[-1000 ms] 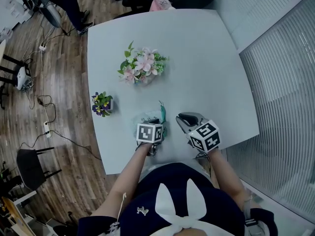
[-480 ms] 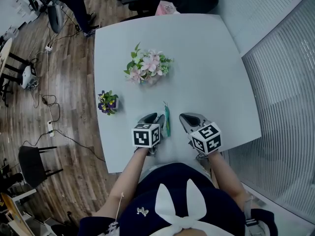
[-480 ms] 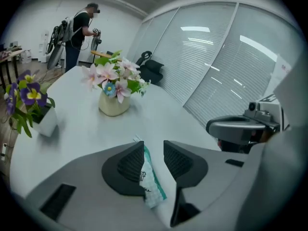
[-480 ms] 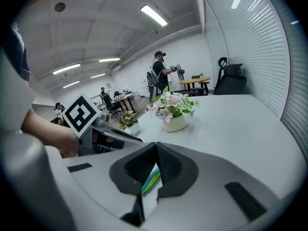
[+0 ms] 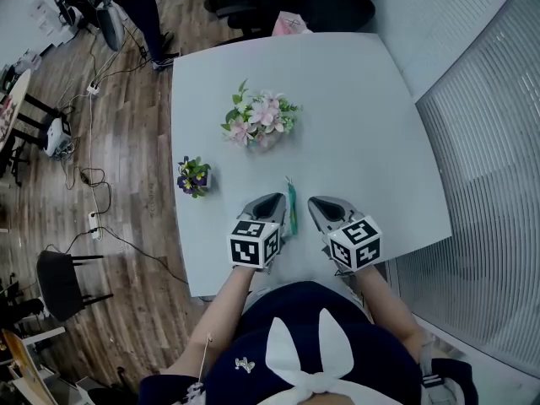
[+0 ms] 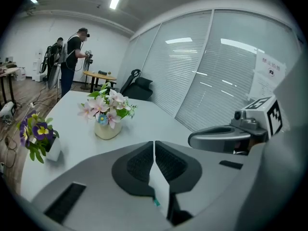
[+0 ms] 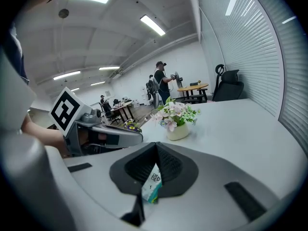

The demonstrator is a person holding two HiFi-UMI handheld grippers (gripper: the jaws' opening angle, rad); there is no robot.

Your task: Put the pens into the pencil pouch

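Left gripper (image 6: 154,146): just clamped onto pencil pouch (image 5: 291,205).
Right gripper (image 7: 156,150): clamped there too.
Change: I raised it off table (image 5: 363,125); opening next.

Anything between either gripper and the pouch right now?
Nothing visible. The left gripper and the right gripper are both shut on the pouch, one on each side. The flower vase stands farther back.

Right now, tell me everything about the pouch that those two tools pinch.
The pencil pouch is slim and soft-looking, pale with teal trim and a small printed label. It shows edge-on by the white table's near end, with the left gripper and right gripper each shut on it from opposite sides.
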